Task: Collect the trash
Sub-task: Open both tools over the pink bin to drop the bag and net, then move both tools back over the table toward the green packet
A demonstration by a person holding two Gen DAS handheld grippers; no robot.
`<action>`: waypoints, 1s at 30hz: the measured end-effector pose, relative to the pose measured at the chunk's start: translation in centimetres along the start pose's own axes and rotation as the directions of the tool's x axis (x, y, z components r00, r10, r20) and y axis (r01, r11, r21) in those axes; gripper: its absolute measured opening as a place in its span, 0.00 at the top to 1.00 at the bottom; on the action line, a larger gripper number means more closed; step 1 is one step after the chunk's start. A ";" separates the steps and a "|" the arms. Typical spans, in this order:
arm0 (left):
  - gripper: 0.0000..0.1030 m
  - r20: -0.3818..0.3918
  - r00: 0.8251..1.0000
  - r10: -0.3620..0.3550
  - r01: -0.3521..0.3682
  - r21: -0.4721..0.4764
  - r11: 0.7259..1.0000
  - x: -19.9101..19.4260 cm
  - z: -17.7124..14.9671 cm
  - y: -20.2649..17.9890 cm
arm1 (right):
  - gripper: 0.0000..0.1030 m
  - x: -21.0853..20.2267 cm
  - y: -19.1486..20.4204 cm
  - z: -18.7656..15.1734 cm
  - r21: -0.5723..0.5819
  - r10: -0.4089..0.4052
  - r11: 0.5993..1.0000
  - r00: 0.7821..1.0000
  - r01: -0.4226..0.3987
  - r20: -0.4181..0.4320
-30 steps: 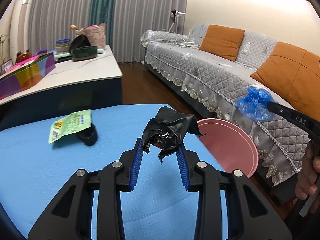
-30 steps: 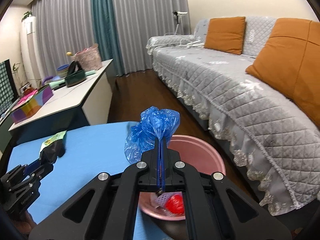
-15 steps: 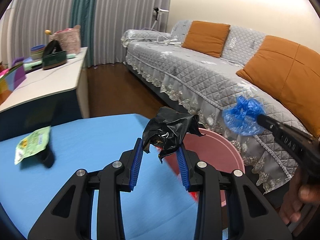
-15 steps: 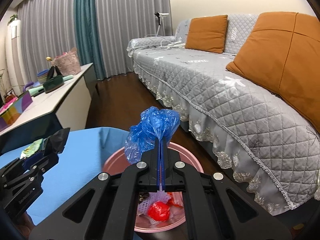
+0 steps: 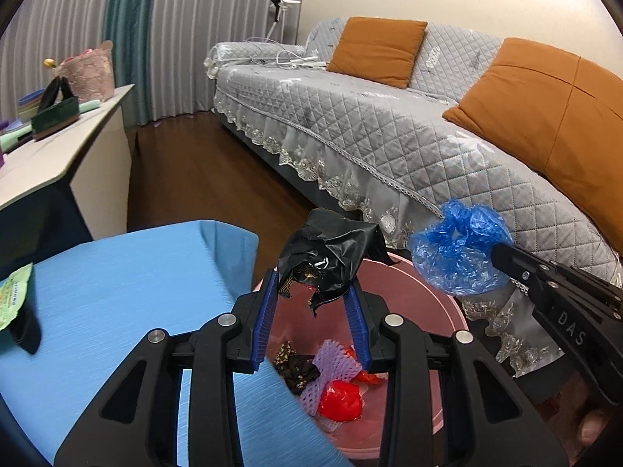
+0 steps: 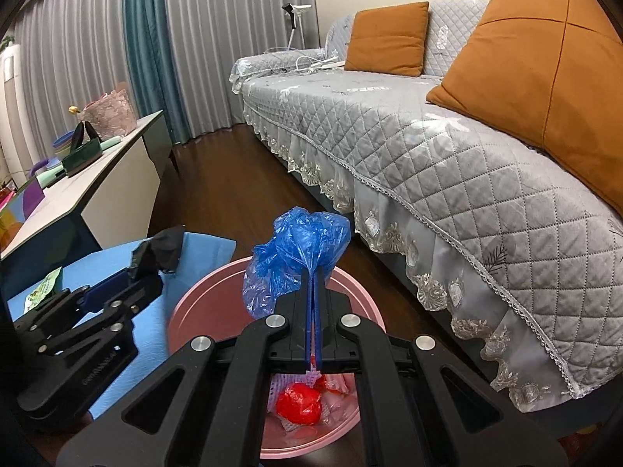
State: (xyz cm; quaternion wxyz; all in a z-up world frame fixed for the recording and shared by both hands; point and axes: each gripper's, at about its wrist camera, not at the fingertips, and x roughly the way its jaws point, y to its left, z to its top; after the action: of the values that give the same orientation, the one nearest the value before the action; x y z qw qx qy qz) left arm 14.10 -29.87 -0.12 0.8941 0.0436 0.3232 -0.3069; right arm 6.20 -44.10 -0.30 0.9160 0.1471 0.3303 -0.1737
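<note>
1. Right now, your left gripper [image 5: 311,303] is clamped on a crumpled black wrapper [image 5: 331,257], which sticks up between its blue pads above the near rim of a pink bin [image 5: 447,311].
2. Your right gripper [image 6: 313,272] has its jaws pressed almost together on a bunched blue plastic bag [image 6: 296,249], pinched at its gathered neck and hanging over the same bin.
3. Inside the bin lie a red crumpled bag [image 5: 338,401], purple foam netting [image 5: 331,366] and a dark patterned scrap [image 5: 296,369].
4. A green packet [image 5: 13,295] lies on the blue table [image 5: 136,272] to your left, well apart from the bin, partly over something black.
5. Both held pieces look very light, thin and soft. They will likely crumple, cling to the pads and drift as they fall, so release them low over the bin's middle.
6. For the green packet, I judge a pinch across one flat edge is the surest hold, since its film probably slides.
</note>
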 end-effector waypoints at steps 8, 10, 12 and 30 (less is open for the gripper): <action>0.53 -0.028 0.999 0.017 -0.018 -0.025 1.000 -0.9 -0.8 1.4 | 0.62 0.2 -0.4 -0.1 0.022 -0.029 0.999 0.999 0.029 -0.020; 0.53 -0.022 0.999 0.029 -0.030 -0.034 0.999 -2.2 -1.1 2.2 | 0.62 -0.1 0.1 -0.1 0.009 -0.020 1.000 1.000 0.020 -0.015; 0.53 -0.011 0.999 0.046 -0.047 -0.040 0.998 -3.6 -1.4 3.1 | 0.62 -0.6 0.8 -0.1 -0.007 -0.004 1.000 1.000 0.004 -0.005; 0.53 0.052 0.958 0.283 -0.264 -0.232 0.936 -14.6 -5.8 17.4 | 0.62 -4.3 11.9 -1.8 -0.111 0.229 0.968 0.973 -0.225 0.026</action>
State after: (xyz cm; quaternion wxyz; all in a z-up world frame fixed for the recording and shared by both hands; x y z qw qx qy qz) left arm 12.16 -6.60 2.03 0.9402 -0.0254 0.3082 -0.1430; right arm 7.04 -31.80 3.05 0.9427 0.1312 0.3022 -0.0527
